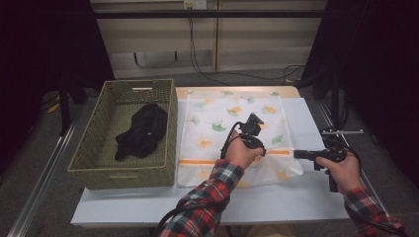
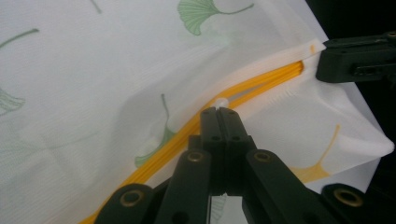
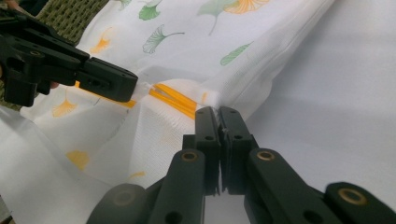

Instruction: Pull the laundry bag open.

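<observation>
Left gripper (image 2: 219,111) clamped on zipper pull (image 2: 221,101); right gripper (image 3: 219,112) pinching bag (image 1: 232,118) edge at zipper (image 2: 261,84) end.

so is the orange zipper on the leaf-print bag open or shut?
Nearly shut. In the left gripper view, the orange zipper on the white leaf-print fabric bag runs closed behind the white pull; a short stretch gapes before the end.
</observation>
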Demonstrator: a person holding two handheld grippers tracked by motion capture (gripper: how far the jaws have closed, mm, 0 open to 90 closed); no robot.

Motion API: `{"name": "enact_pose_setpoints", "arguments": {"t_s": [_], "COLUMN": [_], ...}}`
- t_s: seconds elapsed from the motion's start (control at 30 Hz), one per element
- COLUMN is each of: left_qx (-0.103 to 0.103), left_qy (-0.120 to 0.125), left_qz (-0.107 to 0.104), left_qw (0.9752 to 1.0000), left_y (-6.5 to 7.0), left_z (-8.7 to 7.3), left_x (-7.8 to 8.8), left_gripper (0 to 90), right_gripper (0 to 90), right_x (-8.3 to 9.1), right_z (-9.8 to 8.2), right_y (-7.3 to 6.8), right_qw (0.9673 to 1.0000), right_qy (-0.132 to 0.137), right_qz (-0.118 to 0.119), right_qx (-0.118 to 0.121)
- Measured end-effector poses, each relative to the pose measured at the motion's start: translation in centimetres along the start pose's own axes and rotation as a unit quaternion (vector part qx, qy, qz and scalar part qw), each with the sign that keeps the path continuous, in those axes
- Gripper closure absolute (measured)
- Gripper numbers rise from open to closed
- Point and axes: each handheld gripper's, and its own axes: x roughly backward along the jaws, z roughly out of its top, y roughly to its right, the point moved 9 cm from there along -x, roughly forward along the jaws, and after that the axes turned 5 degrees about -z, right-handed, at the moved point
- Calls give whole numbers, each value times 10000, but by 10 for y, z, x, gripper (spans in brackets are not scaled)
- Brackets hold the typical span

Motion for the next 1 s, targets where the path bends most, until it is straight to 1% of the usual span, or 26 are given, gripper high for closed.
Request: {"name": "enact_pose_setpoints", "arguments": {"t_s": [0.03,0.1,0.13,0.17,0.2,0.23,0.43,0.47,0.5,0.53,0.57,0.6,0.63,0.67,0.7,0.77,0.8,0.83,0.87,0.9,0.93,0.97,1.0], "left_qx": [48,23,34,85,72,93,145,214,214,201,181,245,204,237,226,279,295,330,353,361,374,387,349], "left_qy": [48,38,-23,41,6,36,1,18,3,-20,-28,30,-17,-5,-54,-38,-33,-48,-4,8,-48,-10,-72], "left_qz": [-15,28,38,22,18,31,83,83,24,100,113,143,94,199,220,217,248,206,148,210,178,169,211], "left_qw": [10000,10000,10000,10000,10000,9999,9999,9997,9998,9997,9998,9996,9997,9995,9995,9994,9993,9992,9993,9991,9991,9991,9991], "left_y": [0,-1,-3,-3,-3,-3,-5,-5,-5,-7,-8,-8,-10,-11,-13,-16,-17,-18,-17,-19,-19,-18,-19], "left_z": [0,0,0,0,0,0,-1,-1,-2,-2,-2,-2,-2,-3,-4,-4,-5,-6,-5,-6,-6,-6,-7], "left_x": [0,1,2,1,1,0,0,-1,-1,0,0,-1,0,0,0,1,1,1,1,1,1,0,0], "left_gripper": [900,900,900,900,900,900,900,900,900,900,900,900,900,900,900,900,900,900,900,900,900,900,900], "right_gripper": [875,875,875,875,875,875,875,875,875,875,875,875,875,875,875,875,875,875,875,875,875,875,875], "right_x": [0,0,0,0,0,-1,0,0,0,0,0,0,0,0,0,0,1,1,1,1,0,0,0], "right_z": [0,0,0,0,1,0,0,-1,-1,-1,-1,-1,-1,0,-1,-1,-2,-2,-2,-2,-3,-3,-3], "right_y": [0,0,0,0,-1,0,-1,-1,0,0,0,0,0,0,1,2,2,3,3,2,3,2,2], "right_qw": [10000,10000,10000,10000,10000,10000,10000,10000,10000,10000,10000,10000,10000,10000,10000,10000,10000,10000,10000,10000,10000,10000,10000], "right_qy": [12,21,7,10,8,16,-26,-31,-20,-13,-25,-24,-16,-1,-29,-35,-41,-40,-55,-54,-52,-72,-67], "right_qz": [17,29,-21,-17,-6,-24,-14,-29,0,7,-2,-16,-16,16,-43,-34,-38,-36,-48,-30,-46,-46,-56], "right_qx": [-15,-6,24,16,9,31,7,11,27,20,21,28,17,31,41,16,12,9,2,-2,19,15,17]}}
